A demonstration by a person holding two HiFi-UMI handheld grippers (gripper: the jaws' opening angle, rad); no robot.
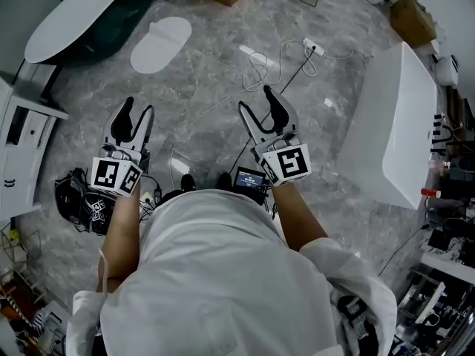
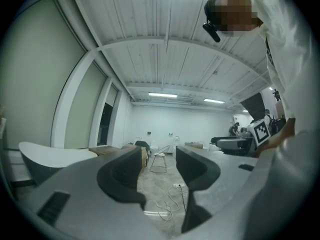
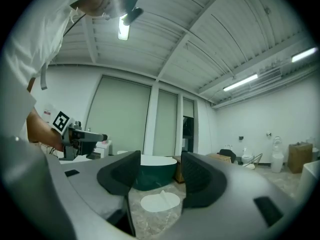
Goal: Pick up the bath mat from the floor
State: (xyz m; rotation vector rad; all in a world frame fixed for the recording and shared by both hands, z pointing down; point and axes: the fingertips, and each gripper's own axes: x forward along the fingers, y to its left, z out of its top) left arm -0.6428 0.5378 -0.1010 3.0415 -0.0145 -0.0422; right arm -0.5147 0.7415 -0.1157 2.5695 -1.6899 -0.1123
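Grippers held out ahead of the person: left gripper (image 1: 138, 107) and right gripper (image 1: 256, 99), both with jaws spread and nothing between them. The bath mat (image 1: 161, 44), white and oval, lies flat on the grey marbled floor (image 1: 200, 65) ahead and to the left, well apart from both tools and just beside the dark green bathtub (image 1: 82, 13).

Likely risk: a thin, flat mat offers no raised edge, so jaws may skid on the stone or catch only a corner that slips free.

A loose white cable (image 1: 274, 61) and power strip (image 1: 313, 47) lie right of the approach, a tripping hazard. A white boxy fixture (image 1: 393, 117) stands farther right.
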